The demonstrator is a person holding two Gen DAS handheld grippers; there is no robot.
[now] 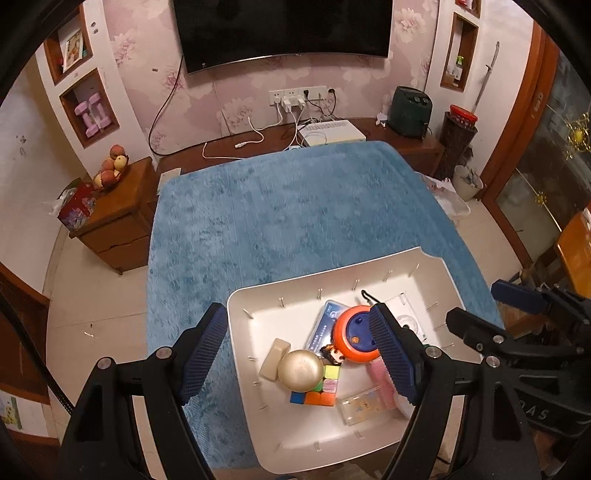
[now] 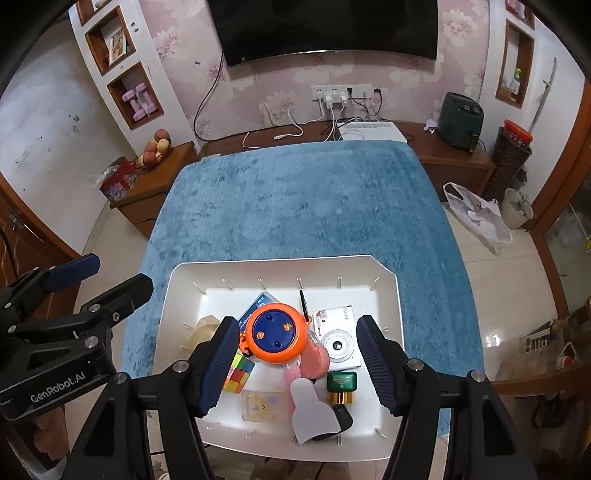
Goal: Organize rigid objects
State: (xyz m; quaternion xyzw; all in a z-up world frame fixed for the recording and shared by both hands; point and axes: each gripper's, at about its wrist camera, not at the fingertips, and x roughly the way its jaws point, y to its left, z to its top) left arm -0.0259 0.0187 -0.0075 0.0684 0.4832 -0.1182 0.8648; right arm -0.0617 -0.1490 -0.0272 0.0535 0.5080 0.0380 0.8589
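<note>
Both hand-held grippers, left (image 1: pixel 301 354) and right (image 2: pixel 295 363), hang released and empty above the white bin (image 2: pixel 388 295) (on the blue-covered tabletop (image 2: pixel 306 206)), which holds an orange toy (image 2: pixel 275 334), Rubik's cube (image 2: pixel 238 373) and camera (image 2: pixel 338 341).

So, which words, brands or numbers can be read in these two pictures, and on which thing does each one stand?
"GenRobot.AI": on the black body of the left tool, seen from the right wrist view.
Letters on the right tool: upside down, not read with confidence.
Blue card in the white bin: print too small.
White camera: lettering too small.
Television: logo too small.
</note>
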